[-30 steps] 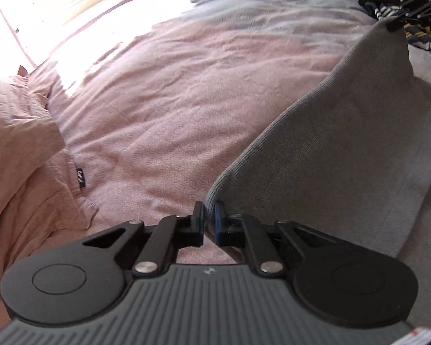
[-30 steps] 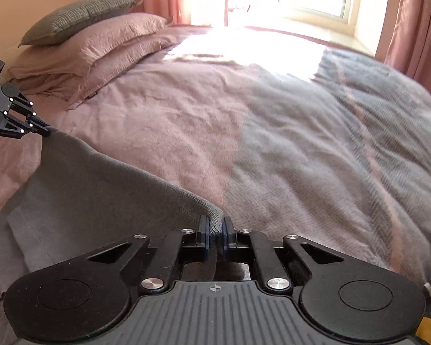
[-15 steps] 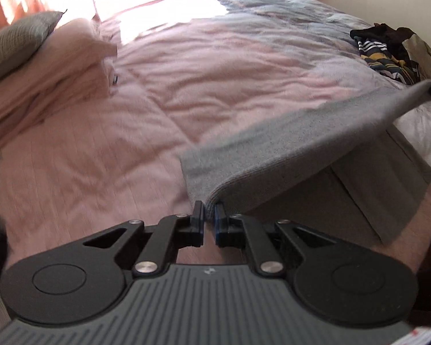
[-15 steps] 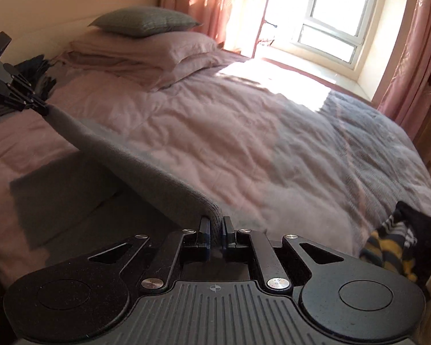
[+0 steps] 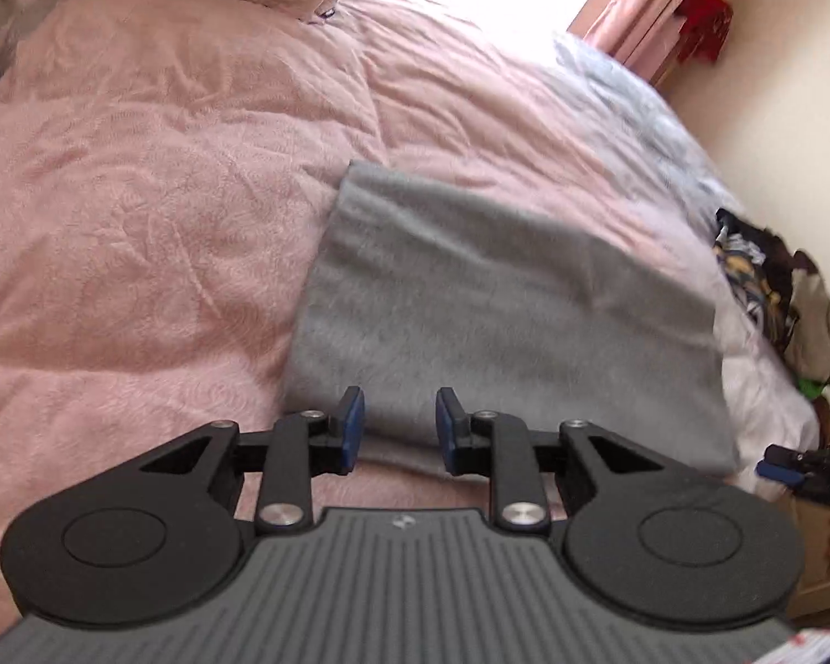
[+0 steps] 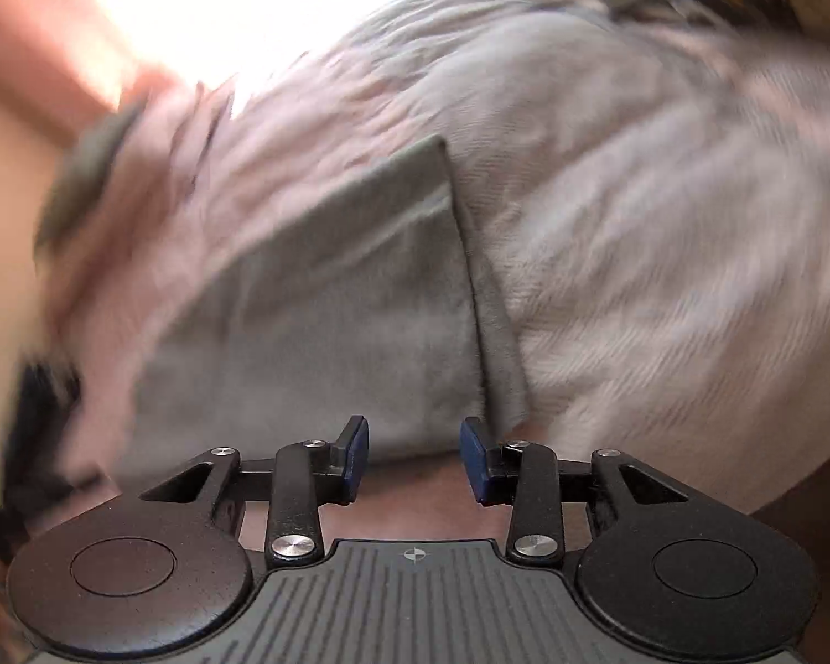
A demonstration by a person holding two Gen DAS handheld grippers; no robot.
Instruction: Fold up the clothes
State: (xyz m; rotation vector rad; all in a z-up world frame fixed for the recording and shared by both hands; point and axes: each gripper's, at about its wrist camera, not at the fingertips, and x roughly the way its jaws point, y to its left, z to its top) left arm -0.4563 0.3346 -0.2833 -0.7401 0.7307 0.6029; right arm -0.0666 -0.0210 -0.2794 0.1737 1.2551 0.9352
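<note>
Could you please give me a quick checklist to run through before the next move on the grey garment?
1. Left tool released: ok, its blue pads stand apart with nothing between them.
2. Right tool released: ok, open and empty.
3. Grey garment lying on the pink duvet: ok, it rests in a folded rectangle.
4. Edges aligned: not ok, in the right wrist view a lower layer sticks out along the garment's right side.
5. Surface smooth: cannot tell, both views are motion-blurred.
6. Next clothes available: ok, a dark pile of clothes lies near the bed's far edge.
</note>
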